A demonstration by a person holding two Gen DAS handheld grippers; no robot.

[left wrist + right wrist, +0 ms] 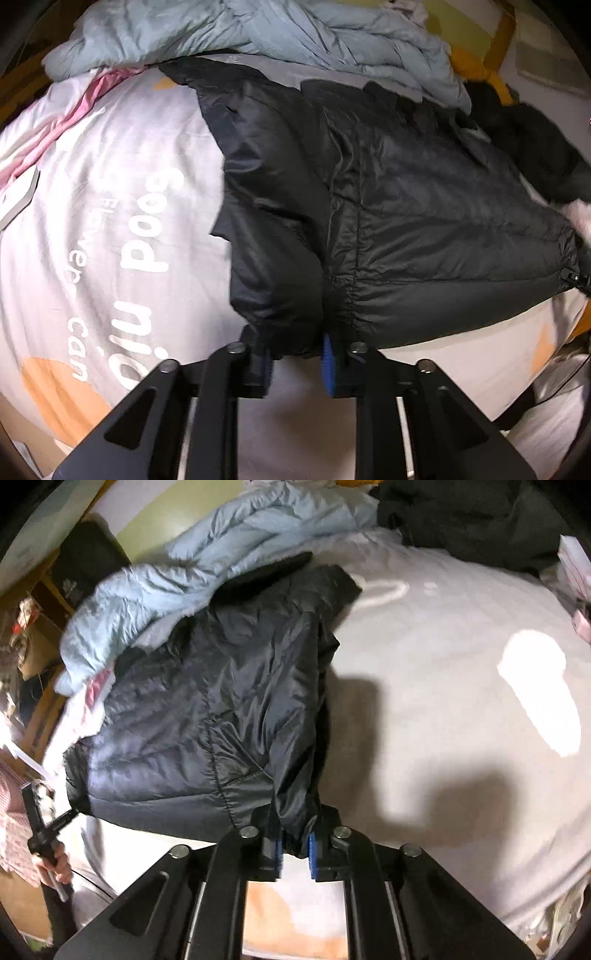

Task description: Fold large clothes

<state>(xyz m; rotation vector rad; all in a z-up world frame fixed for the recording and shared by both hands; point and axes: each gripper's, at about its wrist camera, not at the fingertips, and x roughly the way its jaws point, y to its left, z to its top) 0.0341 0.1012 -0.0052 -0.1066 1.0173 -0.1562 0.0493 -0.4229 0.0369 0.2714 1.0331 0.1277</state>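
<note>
A black puffer jacket (388,206) lies spread on a bed with a pale printed cover (110,229). In the left wrist view, my left gripper (297,363) is at the jacket's near hem, its blue pads pinching a bunched corner of the black fabric. The right wrist view shows the same jacket (207,709) running away to the upper left. My right gripper (294,851) is shut on the jacket's other near corner, with a fold of fabric squeezed between the pads. Both grippers point steeply down at the bed.
A crumpled light blue quilted garment (258,33) (177,576) lies on the far end of the jacket. Dark clothes (472,517) are piled at the back. A person's hand (55,864) grips a black handle at the left edge. The pale cover (443,701) stretches to the right.
</note>
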